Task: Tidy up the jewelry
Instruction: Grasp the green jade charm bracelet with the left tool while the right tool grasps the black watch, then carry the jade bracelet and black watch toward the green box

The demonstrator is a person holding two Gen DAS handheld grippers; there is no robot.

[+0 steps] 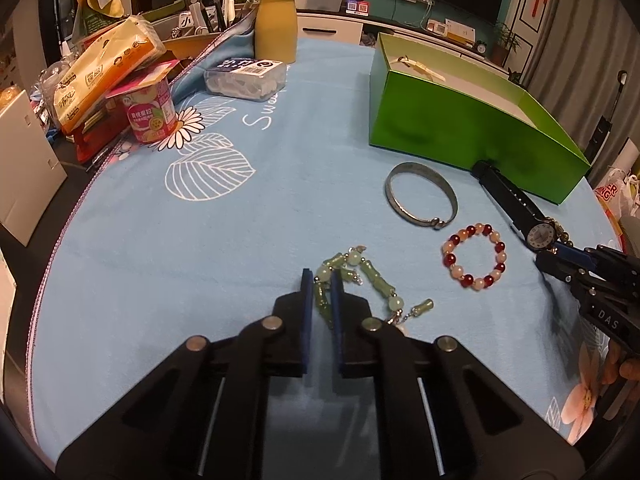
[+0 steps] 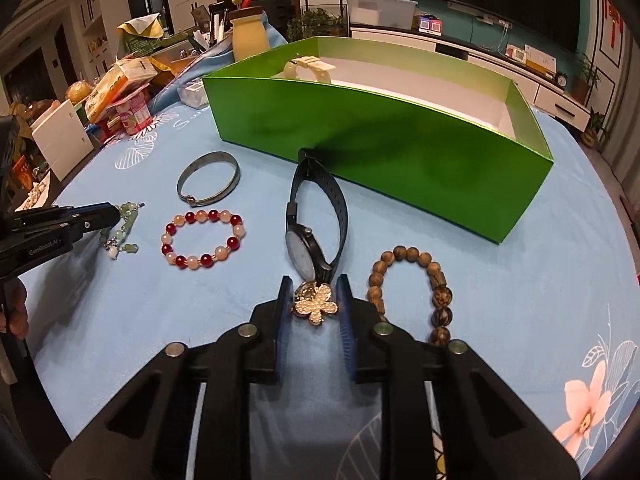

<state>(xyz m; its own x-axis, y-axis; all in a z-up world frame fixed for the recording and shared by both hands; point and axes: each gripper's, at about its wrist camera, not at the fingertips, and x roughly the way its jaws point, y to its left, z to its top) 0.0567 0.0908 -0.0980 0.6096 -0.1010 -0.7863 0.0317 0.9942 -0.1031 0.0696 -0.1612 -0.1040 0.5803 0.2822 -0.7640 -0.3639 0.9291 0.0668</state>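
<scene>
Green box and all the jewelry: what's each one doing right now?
Green cardboard box: open, pale piece inside.
Green jade-bead bracelet: between left gripper fingers.
Pearl butterfly brooch: between right gripper fingers.
Silver metal bangle: lying flat.
Black wristwatch: strap looped.

Left gripper (image 1: 322,280): matte black plastic frame, angular triangular cut-outs, four round silver pins across linkage, two flat blue pads (image 1: 307,304) on fingers, pale rods inside body. Side lettering in right wrist view reads "GenRobot.AI". Right gripper (image 2: 314,292): same black frame, silver pins, blue pads (image 2: 283,320). White letters "DAS" on its side. Bare skin of hand (image 2: 16,316) visible behind left handle.
</scene>
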